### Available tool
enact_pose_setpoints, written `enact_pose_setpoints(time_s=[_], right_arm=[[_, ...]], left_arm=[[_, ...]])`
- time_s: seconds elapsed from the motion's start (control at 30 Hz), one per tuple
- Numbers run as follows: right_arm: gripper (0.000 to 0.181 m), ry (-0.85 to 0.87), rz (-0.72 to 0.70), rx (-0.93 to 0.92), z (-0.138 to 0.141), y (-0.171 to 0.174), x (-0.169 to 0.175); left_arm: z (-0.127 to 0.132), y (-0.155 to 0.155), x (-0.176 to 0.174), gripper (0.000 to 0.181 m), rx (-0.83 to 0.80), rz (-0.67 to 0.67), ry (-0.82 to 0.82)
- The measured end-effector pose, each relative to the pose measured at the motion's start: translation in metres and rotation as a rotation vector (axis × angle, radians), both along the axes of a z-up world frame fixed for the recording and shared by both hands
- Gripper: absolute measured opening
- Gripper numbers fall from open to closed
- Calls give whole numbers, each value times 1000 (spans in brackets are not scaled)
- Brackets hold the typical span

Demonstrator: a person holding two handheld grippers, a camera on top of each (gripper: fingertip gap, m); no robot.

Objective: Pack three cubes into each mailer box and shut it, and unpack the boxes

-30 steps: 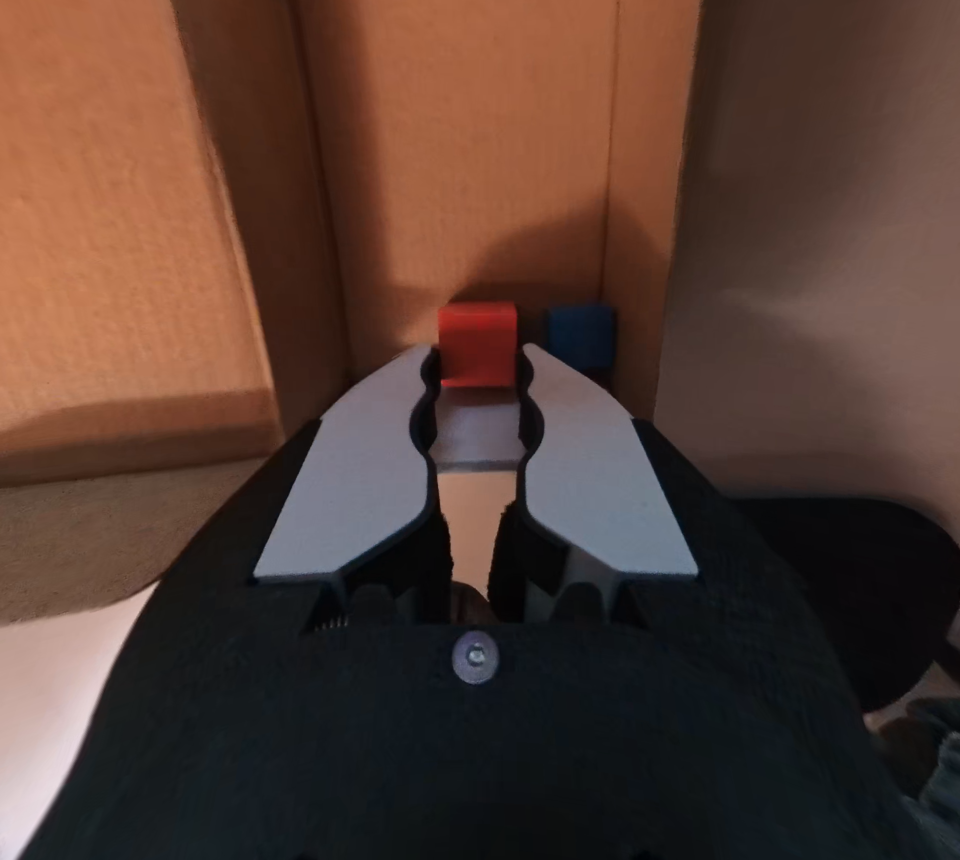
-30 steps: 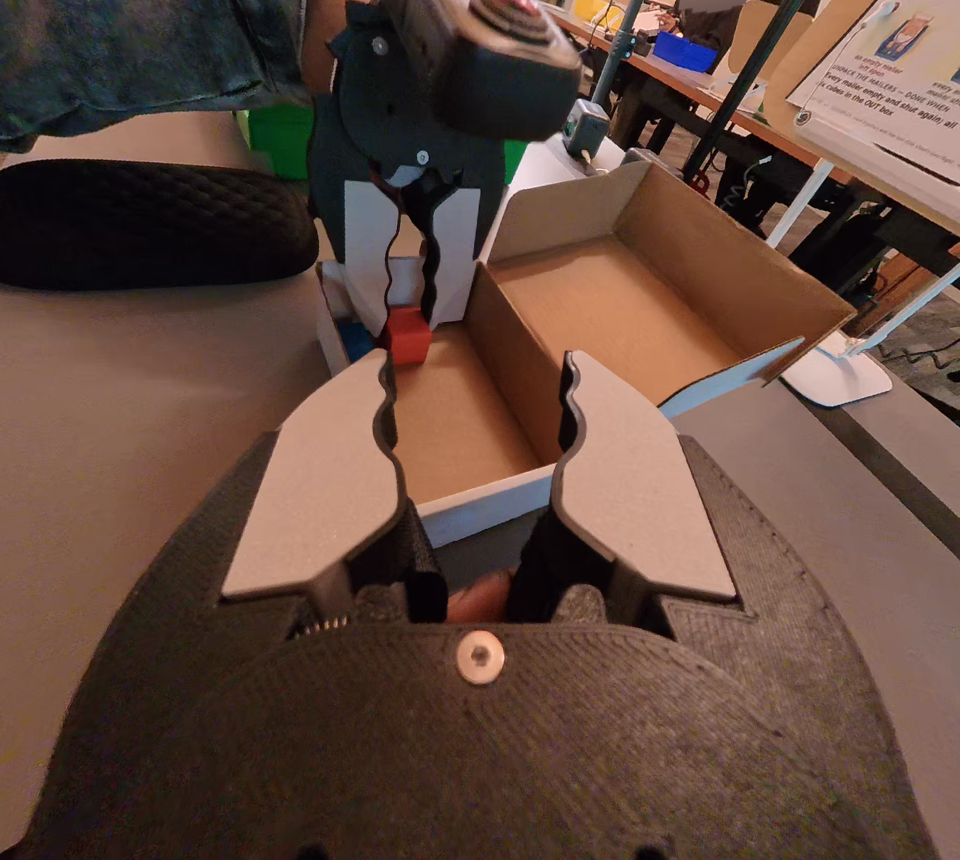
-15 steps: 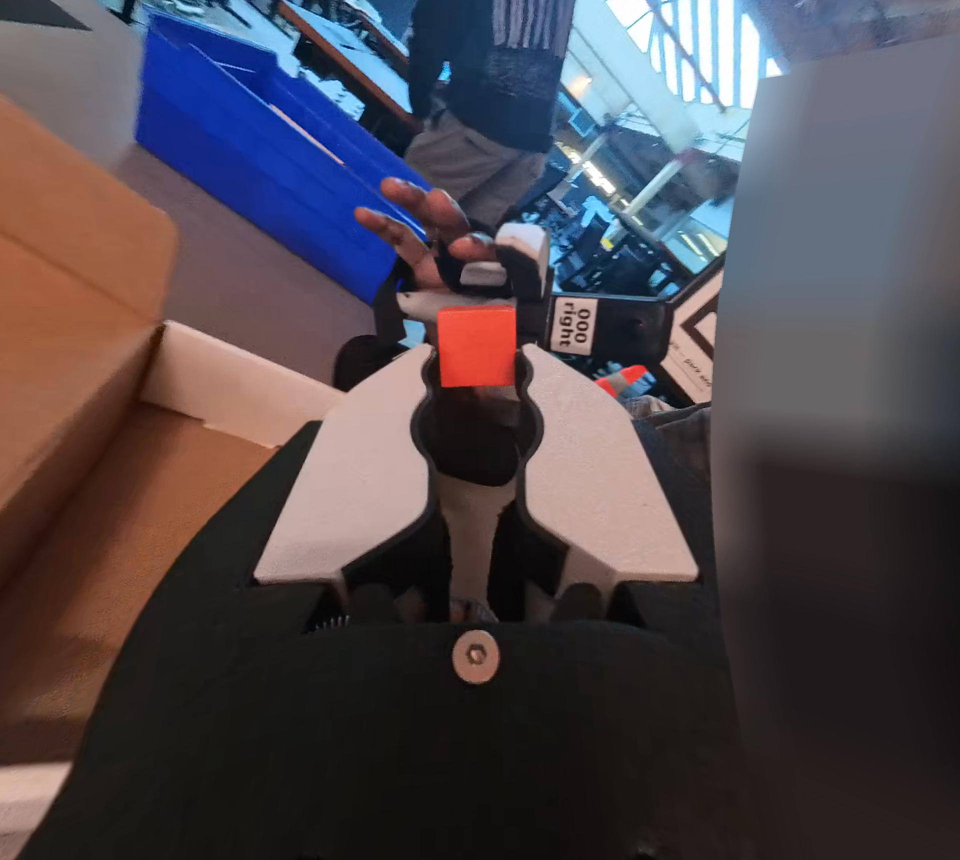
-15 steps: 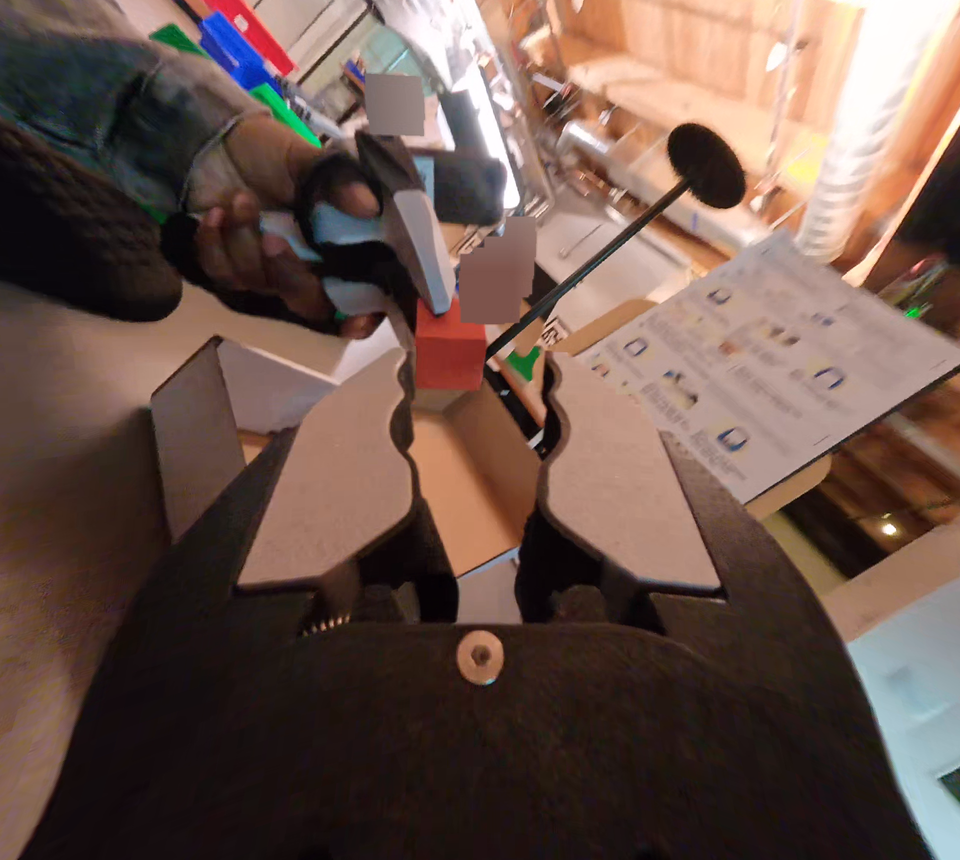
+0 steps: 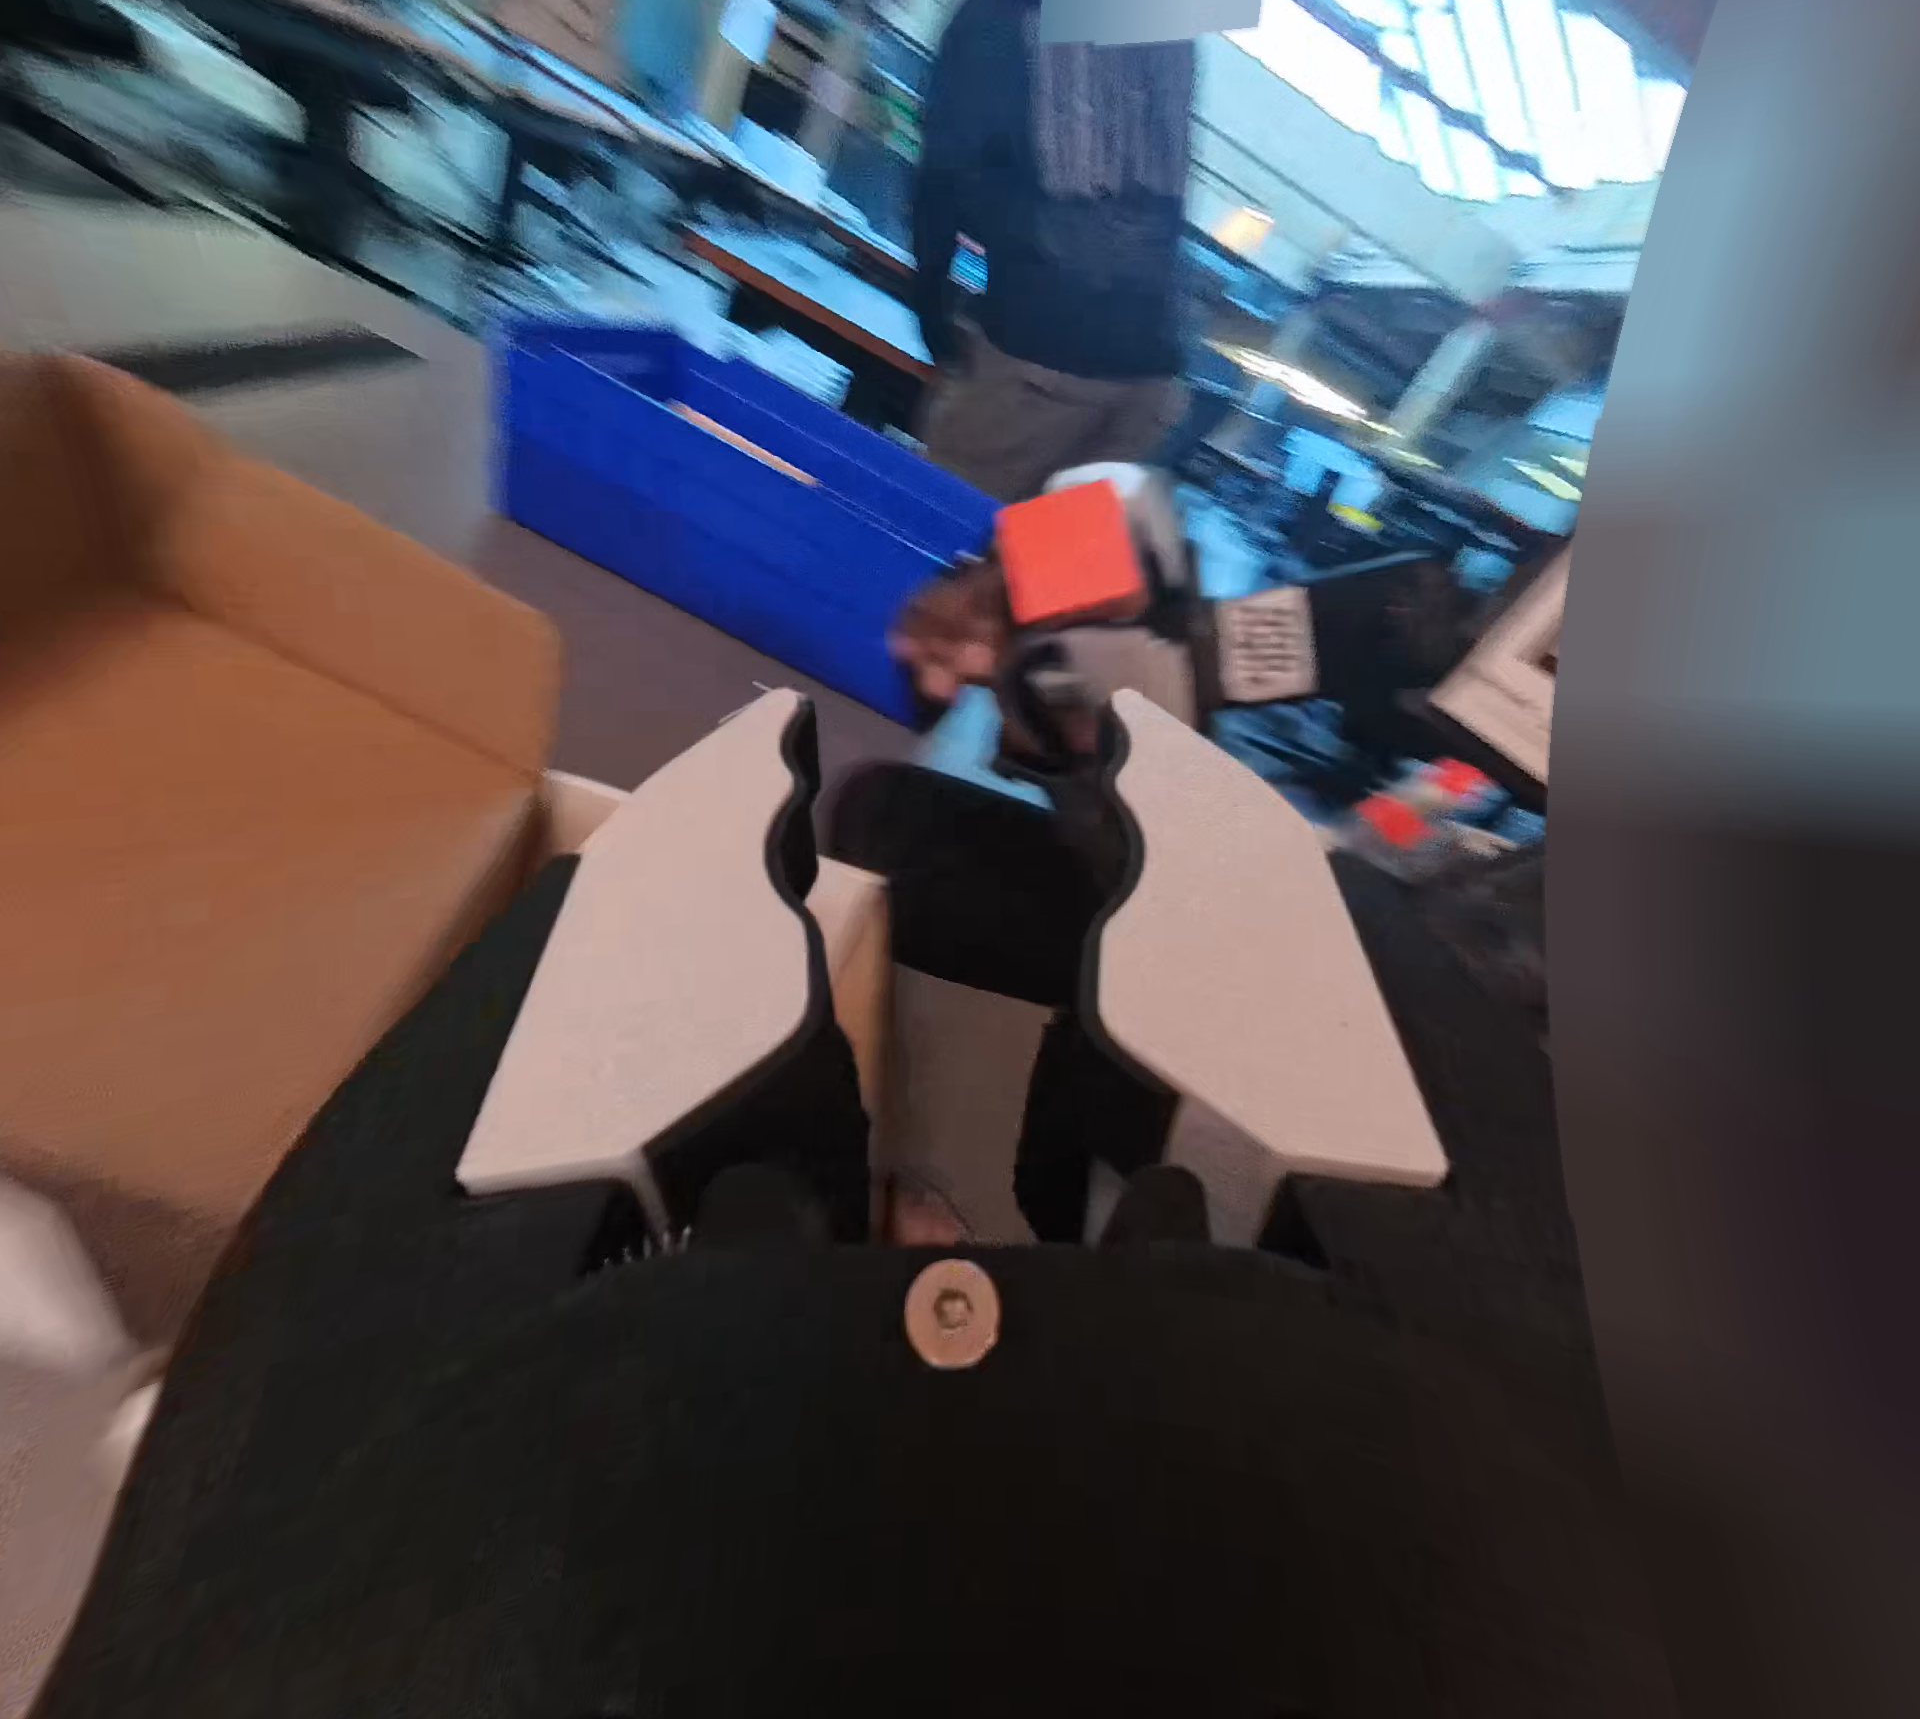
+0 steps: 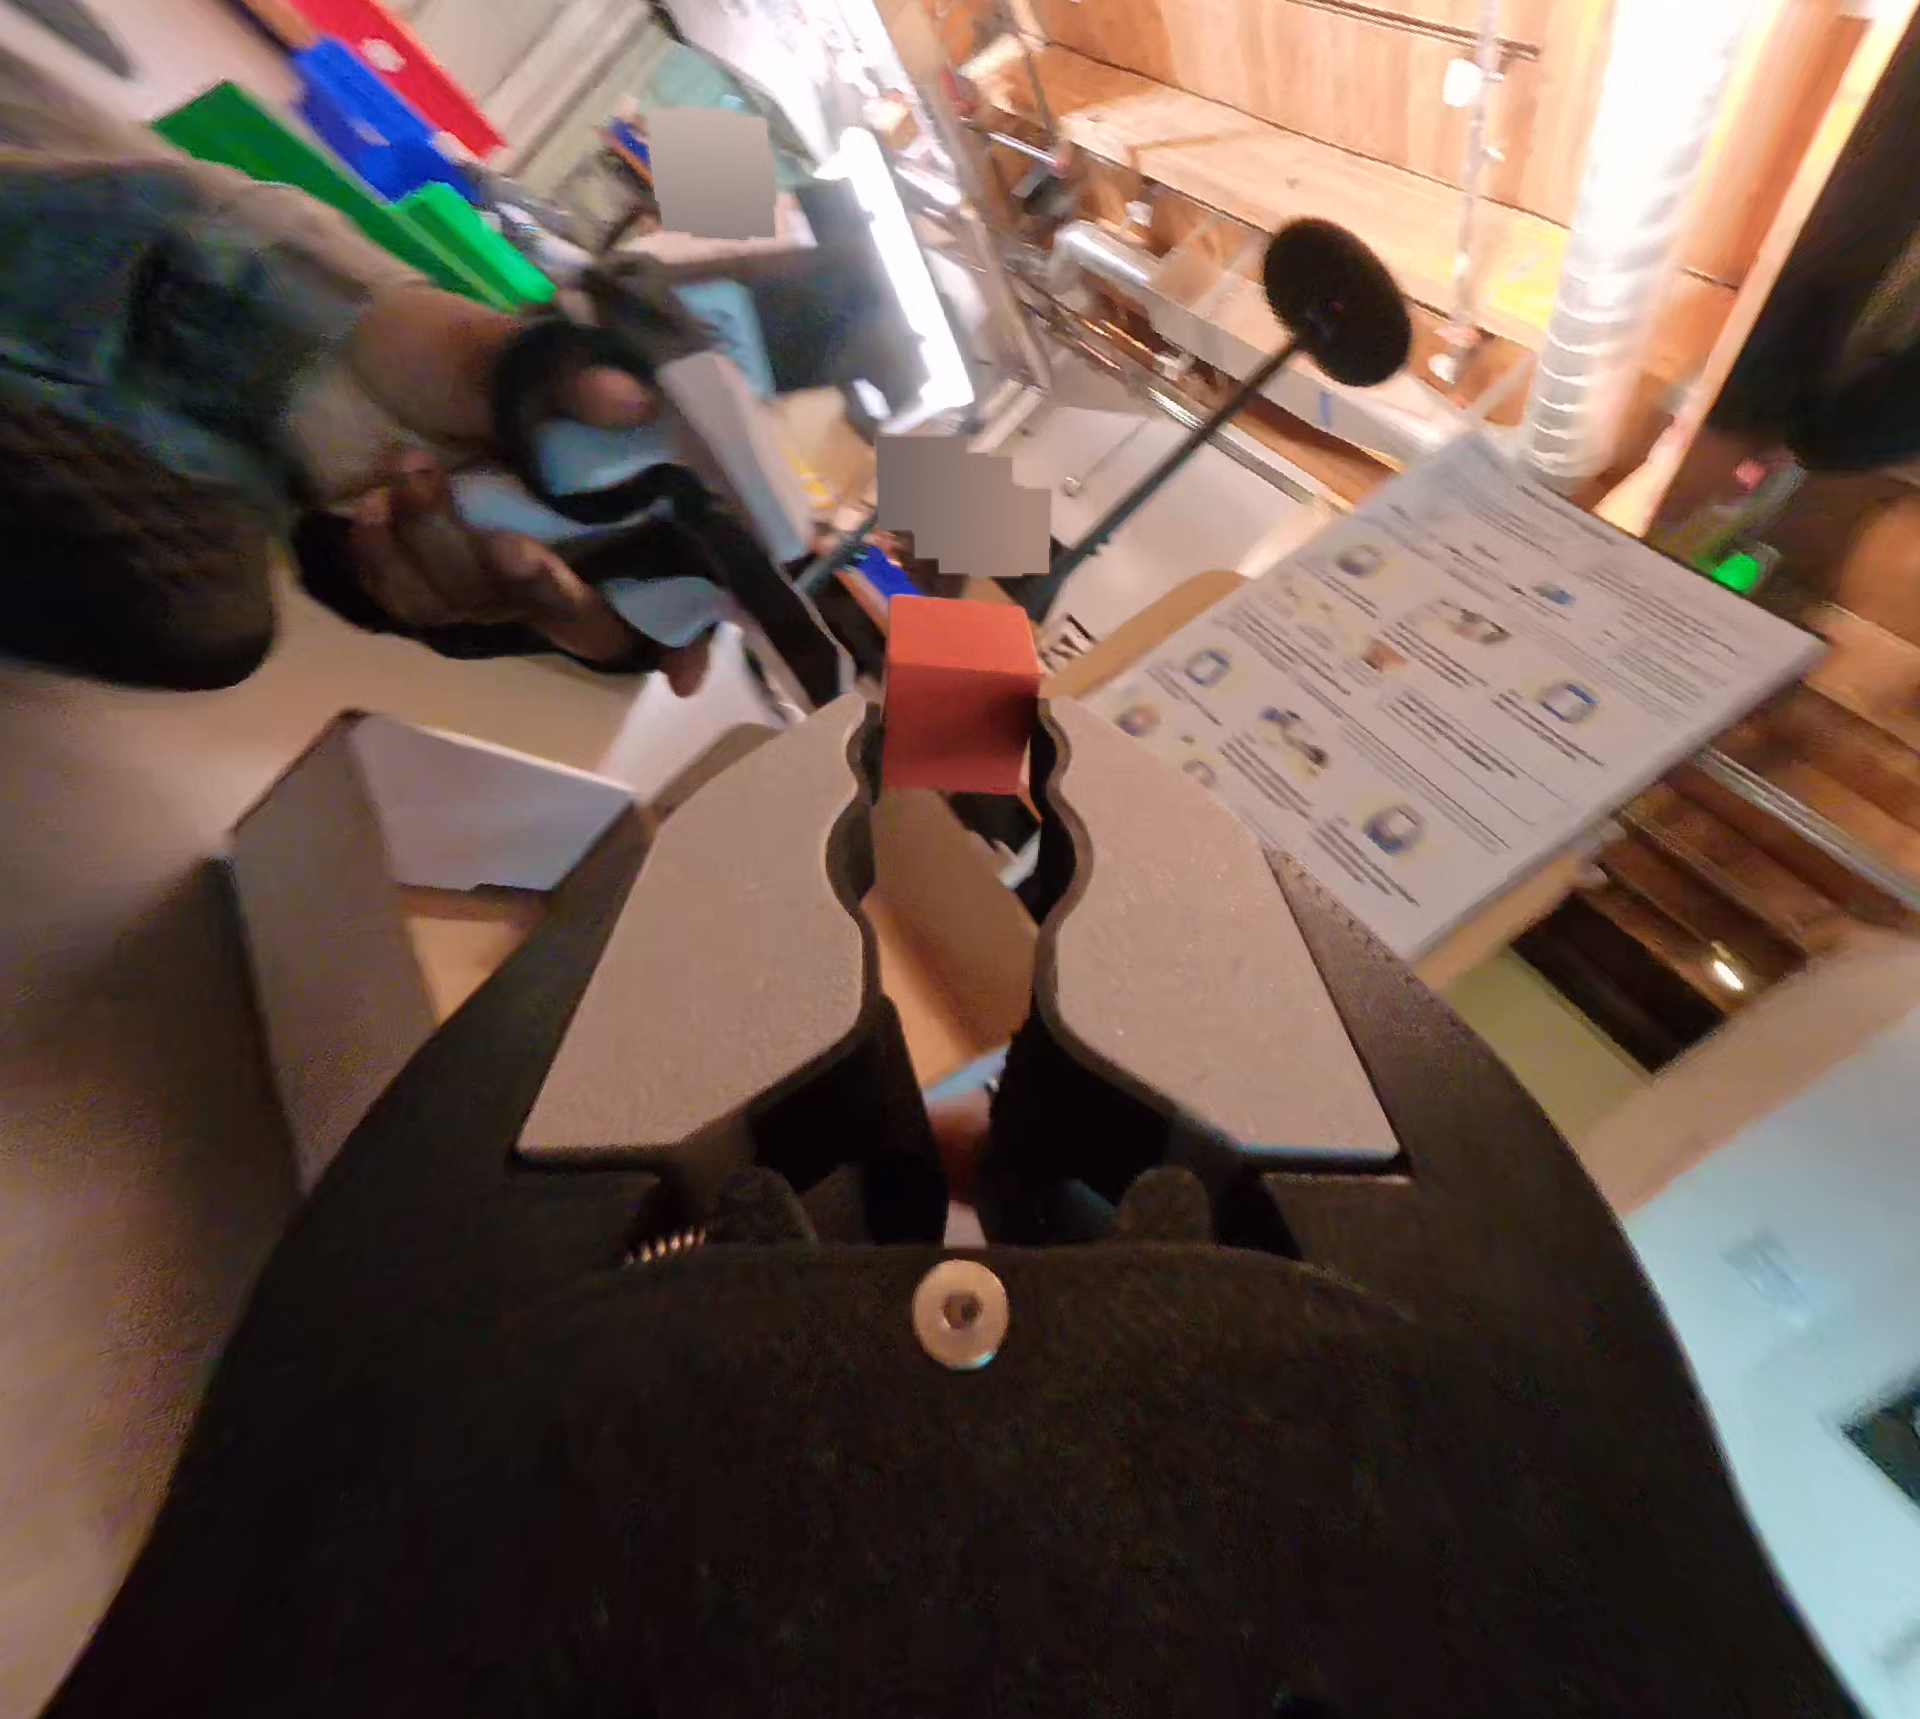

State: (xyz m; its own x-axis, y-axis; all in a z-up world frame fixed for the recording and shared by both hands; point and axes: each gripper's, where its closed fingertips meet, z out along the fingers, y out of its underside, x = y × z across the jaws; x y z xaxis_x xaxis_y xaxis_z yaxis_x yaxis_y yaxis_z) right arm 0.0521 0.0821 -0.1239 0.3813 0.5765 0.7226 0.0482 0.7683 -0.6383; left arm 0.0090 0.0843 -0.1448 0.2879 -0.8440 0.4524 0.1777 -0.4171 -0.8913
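One red cube (image 6: 961,695) sits clamped between the fingertips of the right hand-held gripper (image 6: 954,724), its flat matte faces and sharp edges plainly visible, one corner edge turned toward the camera. Both grey fingers press against its side faces, so this hand-held gripper is closed on the cube and carries it in the air above the open cardboard mailer box (image 6: 343,848). The left hand-held gripper (image 5: 961,719) stands spread apart with nothing between its fingers. From the left wrist view, the same cube appears farther off, beyond the left fingertips, held by the right hand-held gripper with a blurred hand behind it. From the right wrist view, the left hand (image 6: 457,557) is raised to the left of the cube, clear of it. A blue bin (image 5: 717,495) rests on the grey surface (image 5: 343,433) behind the box.
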Motion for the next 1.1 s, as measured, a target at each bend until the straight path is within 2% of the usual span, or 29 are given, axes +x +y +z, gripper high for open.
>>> enact_pose_setpoints(time_s=[0.03, 0.13, 0.23, 0.37, 0.43, 0.53, 0.63, 0.77, 1.1], right_arm=[[27, 35, -47, -22, 9, 8, 10], [27, 108, -260, -146, 35, 40, 60], [27, 45, -504, -421, 38, 77, 127], [28, -118, -817, -939, -6, 100, 235], [28, -158, -990, -1125, -33, 104, 286], [27, -287, -1126, -1387, -79, 101, 331], [27, -429, -1177, -1532, -114, 101, 350], [28, -495, -1215, -1634, -142, 110, 360], [28, -551, -1253, -1692, -167, 115, 365]], left_arm=[[1, 12, -13, 51, 49, 117, 20], [-3, 38, -57, 52, 165, 428, 133], [-16, 45, -77, 52, 218, 532, 254], [-29, 46, -71, 52, 248, 528, 358], [-35, 45, -65, 52, 283, 507, 433], [-41, 43, -59, 52, 356, 500, 529], [-45, 40, -53, 53, 354, 466, 551], [-51, 41, -55, 53, 347, 464, 589], [-57, 40, -52, 54, 387, 458, 671]])
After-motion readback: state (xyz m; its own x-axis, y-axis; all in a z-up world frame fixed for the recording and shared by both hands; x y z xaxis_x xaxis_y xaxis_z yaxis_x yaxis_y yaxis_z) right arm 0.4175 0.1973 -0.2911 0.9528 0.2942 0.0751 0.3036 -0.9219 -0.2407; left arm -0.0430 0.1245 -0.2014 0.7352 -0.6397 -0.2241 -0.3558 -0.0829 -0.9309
